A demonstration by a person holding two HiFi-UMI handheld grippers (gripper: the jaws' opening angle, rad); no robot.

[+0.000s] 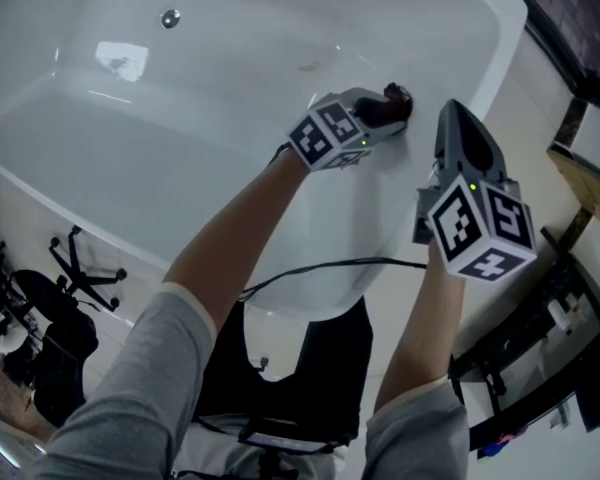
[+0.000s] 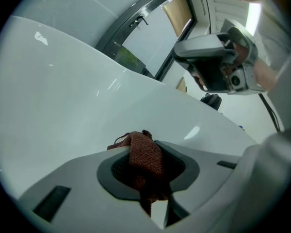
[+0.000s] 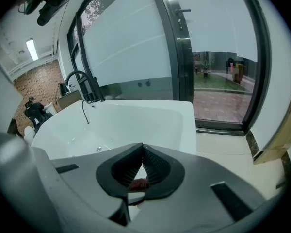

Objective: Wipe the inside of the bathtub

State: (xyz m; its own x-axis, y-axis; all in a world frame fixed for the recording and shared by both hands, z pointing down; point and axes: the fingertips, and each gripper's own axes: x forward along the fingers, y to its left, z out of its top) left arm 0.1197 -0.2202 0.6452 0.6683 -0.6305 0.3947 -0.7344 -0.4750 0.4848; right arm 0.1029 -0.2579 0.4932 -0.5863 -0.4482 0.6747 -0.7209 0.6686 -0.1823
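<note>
Bathtub (image 1: 180,168), white: drain fitting (image 1: 170,17) on its floor; red-brown cloth (image 2: 145,154) against its inner wall just below the rim, clamped in the left gripper (image 1: 388,110). Right gripper (image 3: 142,152) hangs near that rim, jaws closed on nothing. Most of the cloth is hidden between the left jaws.

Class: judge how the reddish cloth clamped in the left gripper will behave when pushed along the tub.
Probably floppy: the cloth bunches and folds between the jaws. Its coarse weave may drag slightly on the glossy bathtub.
</note>
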